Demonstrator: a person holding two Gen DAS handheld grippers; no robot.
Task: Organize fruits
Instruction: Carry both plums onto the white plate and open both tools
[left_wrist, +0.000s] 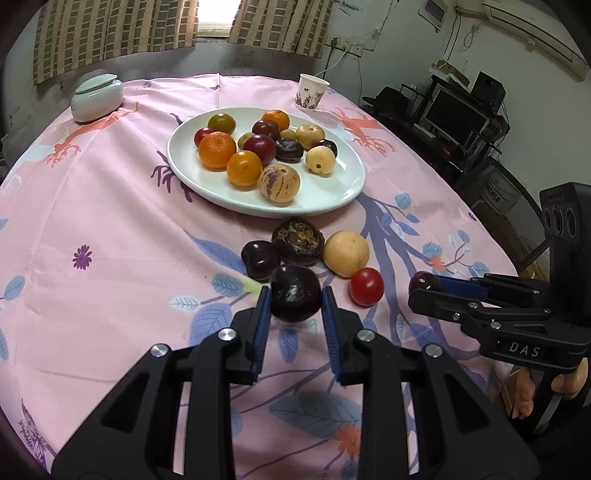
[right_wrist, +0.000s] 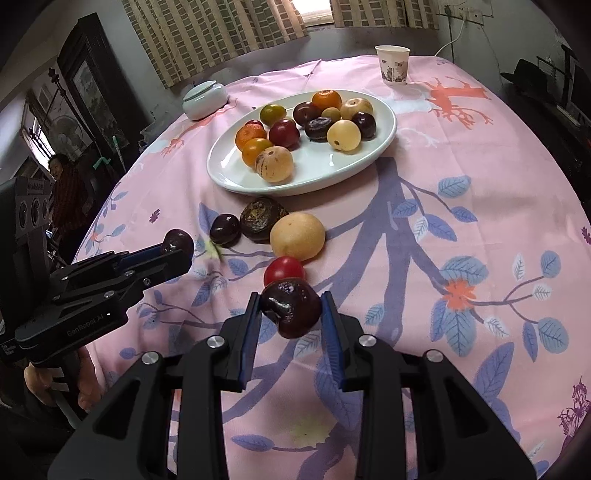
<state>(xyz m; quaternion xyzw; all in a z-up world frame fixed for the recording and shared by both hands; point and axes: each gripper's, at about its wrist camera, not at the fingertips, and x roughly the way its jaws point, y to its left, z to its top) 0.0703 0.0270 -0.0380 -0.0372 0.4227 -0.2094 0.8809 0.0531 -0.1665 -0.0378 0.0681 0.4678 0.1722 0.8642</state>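
Observation:
My left gripper (left_wrist: 295, 295) is shut on a dark purple round fruit (left_wrist: 293, 280), held just above the pink cloth. From the right wrist view, that gripper (right_wrist: 176, 248) comes in from the left with the fruit (right_wrist: 179, 238) at its tip. My right gripper (right_wrist: 290, 314) is shut on a dark glossy plum (right_wrist: 295, 299); it also shows at the right (left_wrist: 424, 287). A white oval plate (left_wrist: 207, 184) (right_wrist: 332, 173) holds several fruits. On the cloth in front of it lie a dark plum (left_wrist: 260, 258), a wrinkled brown fruit (left_wrist: 298, 240), a yellow fruit (left_wrist: 346, 253) and a red one (left_wrist: 366, 286).
A paper cup (left_wrist: 312, 92) stands behind the plate, and a pale lidded jar (left_wrist: 96, 98) sits at the back left. A person (right_wrist: 62, 184) stands beyond the table's left edge. Shelves with a monitor (left_wrist: 454, 114) are at the right.

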